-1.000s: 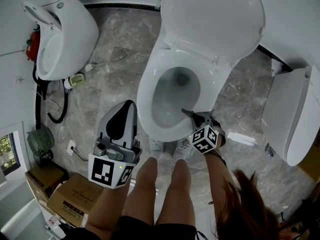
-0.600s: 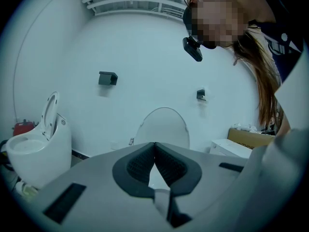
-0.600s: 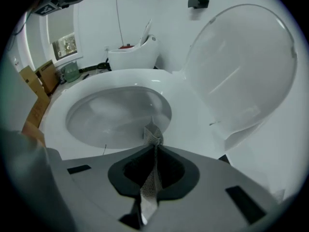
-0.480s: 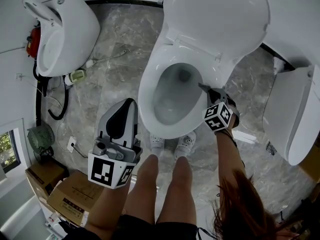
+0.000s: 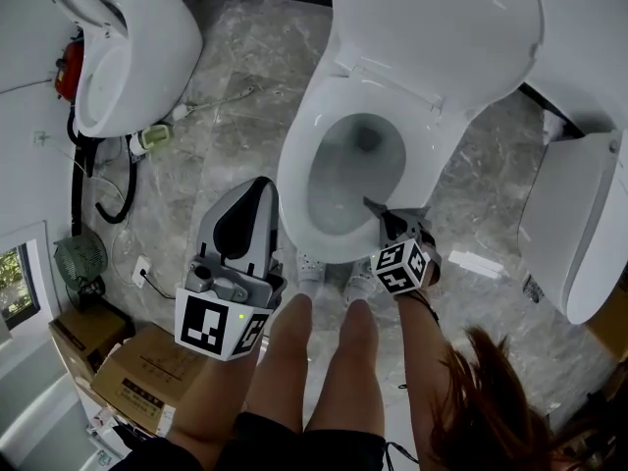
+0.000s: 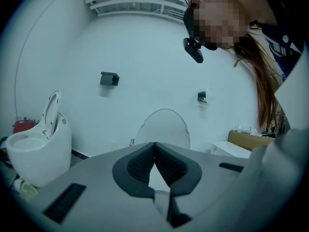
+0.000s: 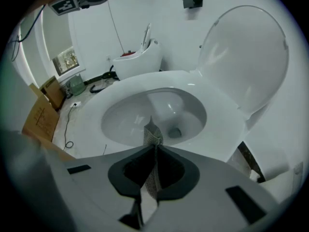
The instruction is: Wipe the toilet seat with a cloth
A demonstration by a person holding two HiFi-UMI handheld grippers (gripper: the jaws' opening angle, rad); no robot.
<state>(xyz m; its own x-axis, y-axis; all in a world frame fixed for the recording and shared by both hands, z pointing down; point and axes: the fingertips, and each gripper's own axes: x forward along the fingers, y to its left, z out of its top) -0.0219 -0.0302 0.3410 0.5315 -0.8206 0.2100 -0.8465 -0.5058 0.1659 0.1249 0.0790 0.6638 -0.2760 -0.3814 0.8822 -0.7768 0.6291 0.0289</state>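
The right gripper has its jaws pressed together on a thin grey speckled cloth, just at the front right rim of the white plastic toilet seat. The cloth looks soft, light and floppy, so a firm pinch near its edge seems suitable. The left gripper is closed with nothing inside.

No legible text anywhere in shot. A cardboard box on the floor, lower left in head view, carries a red-and-dark printed strip, too small & blurred to read; brand and nos. can't be made out. The cube on the left gripper and the cube on the right gripper show b/w square marker patterns only, no letters or digits. One such marker also appears top left in right gripper view.
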